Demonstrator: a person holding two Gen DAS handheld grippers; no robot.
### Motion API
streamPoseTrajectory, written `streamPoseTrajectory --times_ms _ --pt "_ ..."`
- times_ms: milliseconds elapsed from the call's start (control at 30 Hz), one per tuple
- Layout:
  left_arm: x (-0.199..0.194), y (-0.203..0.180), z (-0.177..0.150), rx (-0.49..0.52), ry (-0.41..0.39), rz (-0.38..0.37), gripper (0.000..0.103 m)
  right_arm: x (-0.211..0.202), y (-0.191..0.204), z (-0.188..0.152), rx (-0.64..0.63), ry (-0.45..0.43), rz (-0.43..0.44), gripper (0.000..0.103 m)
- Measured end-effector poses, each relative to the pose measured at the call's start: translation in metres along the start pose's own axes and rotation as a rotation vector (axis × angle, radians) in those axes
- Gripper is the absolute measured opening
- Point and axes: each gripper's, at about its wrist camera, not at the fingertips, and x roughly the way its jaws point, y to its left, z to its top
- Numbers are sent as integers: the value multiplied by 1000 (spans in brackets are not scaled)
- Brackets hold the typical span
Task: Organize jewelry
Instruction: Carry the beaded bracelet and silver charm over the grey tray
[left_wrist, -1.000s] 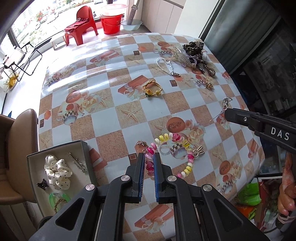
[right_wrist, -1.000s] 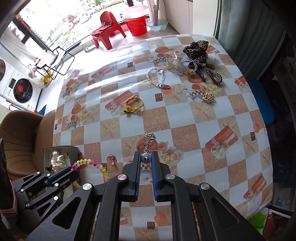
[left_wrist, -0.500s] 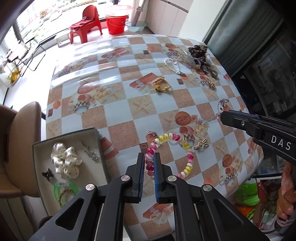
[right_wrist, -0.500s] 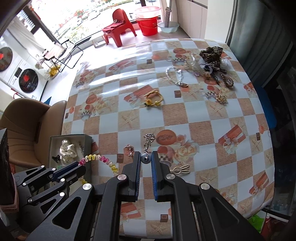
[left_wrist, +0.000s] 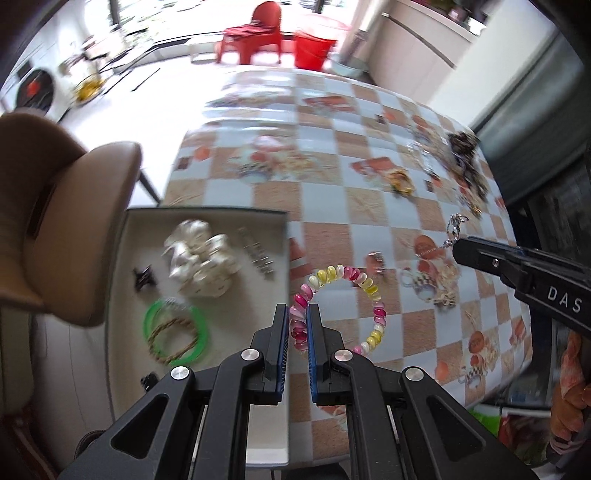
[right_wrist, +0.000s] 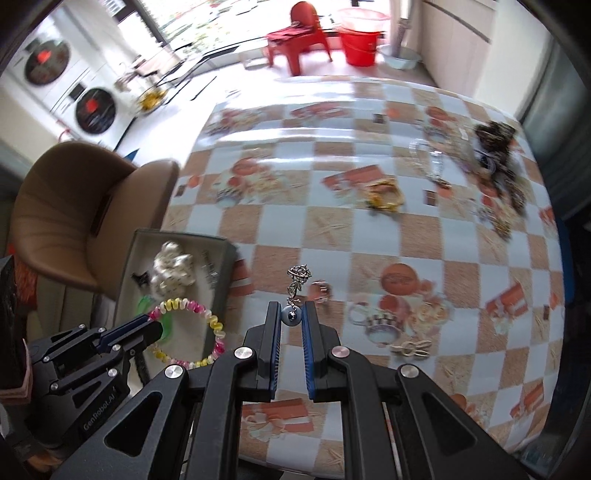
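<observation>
My left gripper (left_wrist: 296, 309) is shut on a pink, yellow and white spiral bracelet (left_wrist: 369, 288), which hangs as a loop just past the right wall of an open grey box (left_wrist: 207, 212). From the right wrist the same left gripper (right_wrist: 157, 328) and bracelet (right_wrist: 218, 330) hover over that box (right_wrist: 181, 234). My right gripper (right_wrist: 291, 306) is shut on a silver chain charm with a blue bead (right_wrist: 291, 316); its chain (right_wrist: 298, 275) sticks up past the tips. In the left wrist view the right gripper (left_wrist: 458, 249) comes in from the right with the charm (left_wrist: 455, 225).
The box holds a white spotted scrunchie (left_wrist: 199, 258), a green bangle (left_wrist: 175, 332), a hair pin (left_wrist: 256, 251) and a small black clip (left_wrist: 144, 277). More jewelry lies at the table's far right (right_wrist: 495, 155), a gold piece (right_wrist: 384, 194) mid-table. A brown chair (left_wrist: 74, 229) stands left of the box.
Both grippers have carried their pieces leftward across the table towards the box, rolling as they went. The bracelet now hangs at the box's edge. Both grips stay the same.
</observation>
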Motion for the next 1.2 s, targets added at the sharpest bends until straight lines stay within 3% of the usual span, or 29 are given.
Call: streamPoseTrajectory --times_ms 533,1200 --pt "15 89 -78 -330 47 106 13 67 93 7 -250 188 172 12" --pt "74 112 -113 -396 151 184 13 168 144 -6 -379 383 93 12"
